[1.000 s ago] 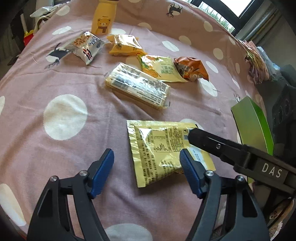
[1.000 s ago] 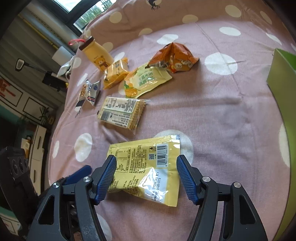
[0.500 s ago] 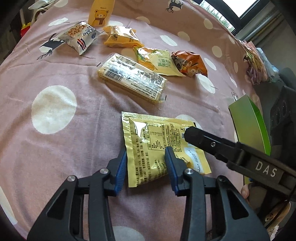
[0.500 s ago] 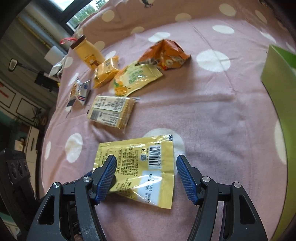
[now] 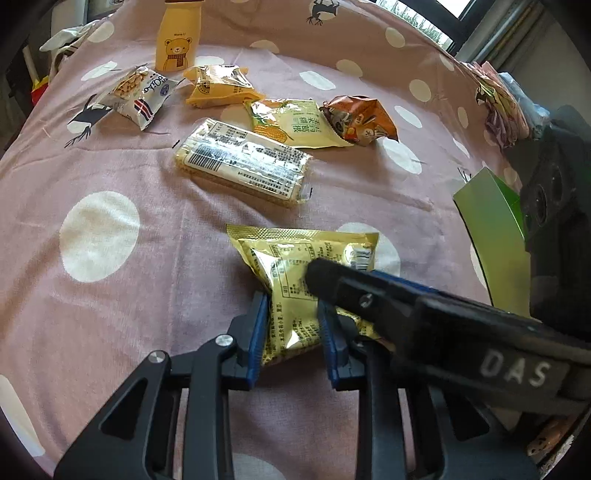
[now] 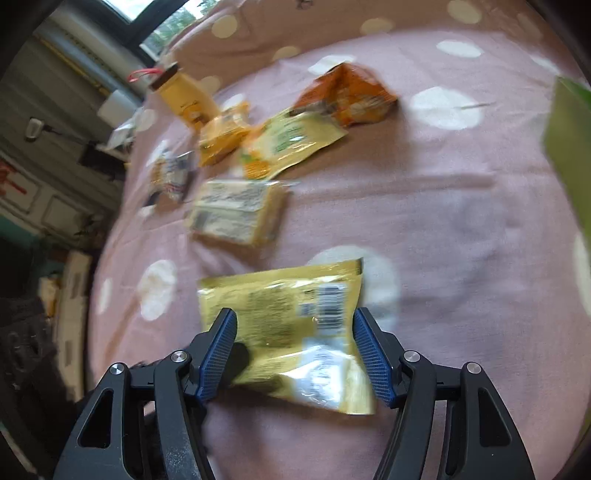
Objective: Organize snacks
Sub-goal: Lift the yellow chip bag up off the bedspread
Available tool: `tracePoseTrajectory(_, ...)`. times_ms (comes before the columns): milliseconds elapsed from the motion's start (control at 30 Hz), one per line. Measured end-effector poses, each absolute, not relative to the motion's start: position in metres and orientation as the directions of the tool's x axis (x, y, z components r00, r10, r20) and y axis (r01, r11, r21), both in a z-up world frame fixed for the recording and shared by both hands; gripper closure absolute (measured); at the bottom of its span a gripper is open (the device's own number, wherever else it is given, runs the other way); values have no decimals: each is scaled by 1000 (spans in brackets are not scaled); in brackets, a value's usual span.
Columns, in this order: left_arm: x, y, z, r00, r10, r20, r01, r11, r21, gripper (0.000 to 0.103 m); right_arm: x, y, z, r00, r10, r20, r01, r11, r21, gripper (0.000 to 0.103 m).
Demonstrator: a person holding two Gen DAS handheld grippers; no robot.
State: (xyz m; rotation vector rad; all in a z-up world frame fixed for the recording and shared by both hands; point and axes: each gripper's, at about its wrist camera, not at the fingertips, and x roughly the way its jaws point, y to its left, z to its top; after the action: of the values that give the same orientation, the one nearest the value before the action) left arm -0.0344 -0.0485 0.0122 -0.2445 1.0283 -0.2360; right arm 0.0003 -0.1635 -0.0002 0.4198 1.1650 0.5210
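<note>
We've got the left gripper (image 5: pixel 291 328) pinching the yellow pack's (image 5: pixel 295 266) near corner, jaws just closing, right gripper (image 6: pixel 295 354) straddling it w/ jaws apart, narrowing, not touching yet.

We were in a home, most likely a bedroom. The snacks lay on a bed spread with a pink sheet (image 5: pixel 155 325) dotted with white spots and printed with small black birds, its cloth creased and soft. A window (image 6: pixel 162 22) stood just behind the bed, with green leaves beyond the glass. Beside the bed we saw cluttered household things and a panelled wall (image 6: pixel 44 199).
</note>
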Motion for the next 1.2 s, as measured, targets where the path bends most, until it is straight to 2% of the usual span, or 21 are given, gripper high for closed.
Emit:
tracePoseTrajectory(67, -35, -51, 13, 500, -303, -811, 84, 950, -302, 80, -2, -154, -1, 261, 650, -714, -196, 760, 620, 46)
tracePoseTrajectory(167, -33, -51, 11, 497, -285, -820, 79, 955, -284, 82, -4, -150, 2, 278, 613, -739, -194, 790, 582, 47)
tracePoseTrajectory(400, -33, -47, 12, 492, -301, -817, 72, 949, -306, 79, -1, -177, 13, 354, 448, -821, -104, 891, 441, 47)
tracePoseTrajectory(533, -33, -47, 12, 489, -303, -818, 71, 948, -309, 79, 1, -197, 14, 373, 378, -847, -67, 922, 382, 37)
tracePoseTrajectory(667, -33, -46, 12, 485, -309, -818, 69, 946, -316, 79, 4, -203, 5, 353, 414, -839, -69, 906, 417, 35)
tracePoseTrajectory(733, -33, -46, 12, 475, -338, -813, 82, 936, -341, 79, 5, -199, 1, 323, 490, -810, -103, 869, 484, 35)
tracePoseTrajectory(767, -34, -46, 12, 478, -330, -814, 82, 939, -333, 79, 5, -195, 0, 331, 495, -804, -105, 866, 489, 31)
tracePoseTrajectory(867, -35, -48, 13, 485, -323, -813, 88, 943, -322, 80, 2, -186, 1, 348, 485, -802, -121, 872, 475, 32)
tracePoseTrajectory(967, -35, -48, 13, 488, -330, -808, 93, 940, -327, 82, 0, -178, 0, 348, 491, -798, -149, 870, 471, 35)
tracePoseTrajectory(1000, -35, -48, 13, 488, -328, -809, 94, 941, -325, 82, 0, -175, 0, 340, 508, -792, -158, 860, 485, 41)
tracePoseTrajectory(1200, -37, -51, 16, 505, -296, -811, 97, 953, -287, 82, -3, -165, 2, 357, 524, -773, -168, 850, 499, 51)
